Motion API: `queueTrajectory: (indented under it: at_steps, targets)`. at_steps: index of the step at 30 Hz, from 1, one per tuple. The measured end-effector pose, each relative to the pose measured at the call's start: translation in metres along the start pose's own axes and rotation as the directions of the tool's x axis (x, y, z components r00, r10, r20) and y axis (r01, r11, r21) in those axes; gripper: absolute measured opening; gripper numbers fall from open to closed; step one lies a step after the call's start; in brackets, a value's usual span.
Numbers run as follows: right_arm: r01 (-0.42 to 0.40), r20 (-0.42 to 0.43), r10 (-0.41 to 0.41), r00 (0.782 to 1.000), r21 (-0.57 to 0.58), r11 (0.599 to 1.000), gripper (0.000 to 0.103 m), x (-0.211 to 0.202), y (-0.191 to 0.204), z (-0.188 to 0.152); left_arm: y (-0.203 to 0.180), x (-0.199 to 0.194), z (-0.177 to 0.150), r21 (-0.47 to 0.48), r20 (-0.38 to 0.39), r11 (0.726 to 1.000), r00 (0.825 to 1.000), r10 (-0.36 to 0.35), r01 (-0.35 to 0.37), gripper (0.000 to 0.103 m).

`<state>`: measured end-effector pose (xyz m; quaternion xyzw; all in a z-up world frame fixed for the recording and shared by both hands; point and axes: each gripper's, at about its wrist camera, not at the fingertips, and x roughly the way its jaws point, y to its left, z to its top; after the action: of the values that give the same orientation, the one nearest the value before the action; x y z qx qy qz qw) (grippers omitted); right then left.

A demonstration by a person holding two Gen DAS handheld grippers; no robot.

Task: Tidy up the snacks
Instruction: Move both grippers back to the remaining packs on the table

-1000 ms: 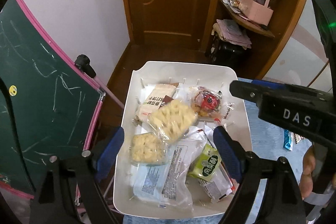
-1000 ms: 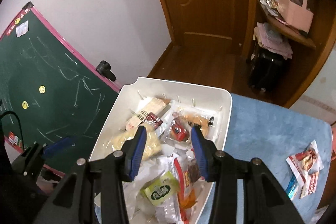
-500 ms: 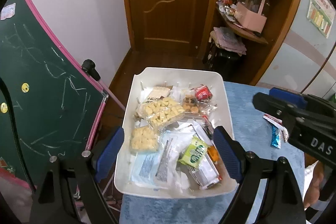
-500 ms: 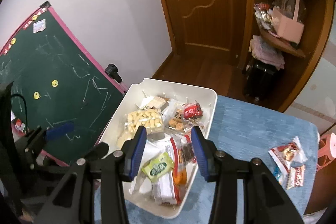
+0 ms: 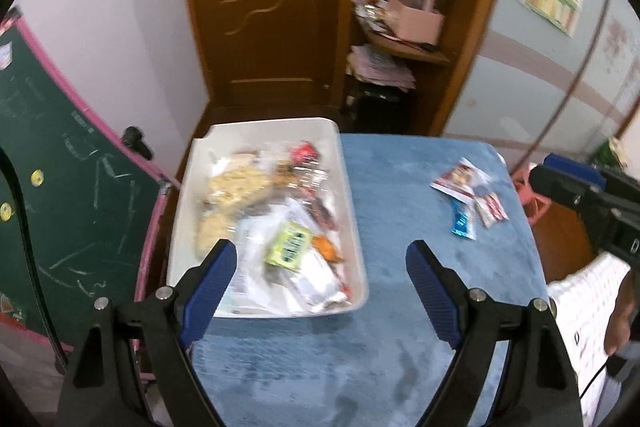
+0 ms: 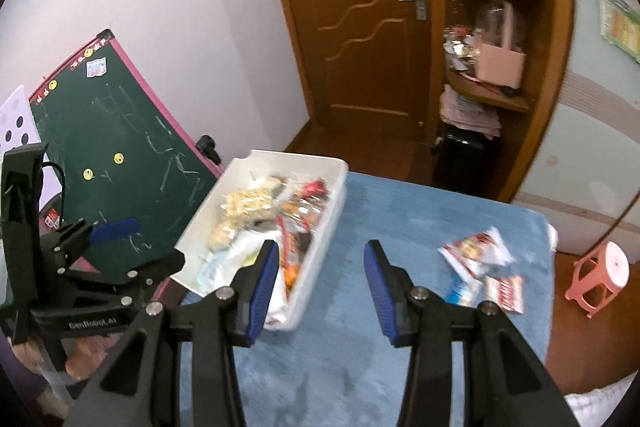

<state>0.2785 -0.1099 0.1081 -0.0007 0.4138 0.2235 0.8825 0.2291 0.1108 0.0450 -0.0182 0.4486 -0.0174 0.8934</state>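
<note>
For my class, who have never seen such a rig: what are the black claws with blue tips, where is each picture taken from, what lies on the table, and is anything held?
A person holds two hand-operated grippers, each with a camera looking along its fingers. One picture looks past the left gripper, the other past the right gripper. Both stand open and hold nothing. On the blue table a white bin is full of wrapped snacks. Three loose packets lie apart from it, on the table's far right.
</note>
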Motion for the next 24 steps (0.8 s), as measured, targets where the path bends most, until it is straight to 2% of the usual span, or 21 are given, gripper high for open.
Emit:
queueTrajectory:
  at_steps: [6,11,18,24]
  targets:
    - [0.102,0.024,-0.103,0.994,0.041,0.994,0.045,-0.034,-0.069,-0.027,-0.075,0.012,0.008,0.114,-0.031,0.992,0.998,-0.046,0.049,0.086]
    - [0.158,0.010,-0.160,0.987,0.112,0.981,0.045,-0.035,-0.131,-0.046,-0.142,0.045,0.028,0.207,-0.061,0.975,0.996,-0.067,0.078,0.086]
    - [0.170,-0.061,-0.161,0.985,0.216,0.961,0.045,0.002,-0.208,-0.071,-0.221,0.118,0.056,0.325,-0.140,0.938,0.987,-0.077,0.120,0.086]
    - [0.140,-0.129,-0.106,0.986,0.299,0.944,0.045,0.053,-0.262,-0.091,-0.275,0.190,0.071,0.428,-0.189,0.899,0.982,-0.012,0.093,0.086]
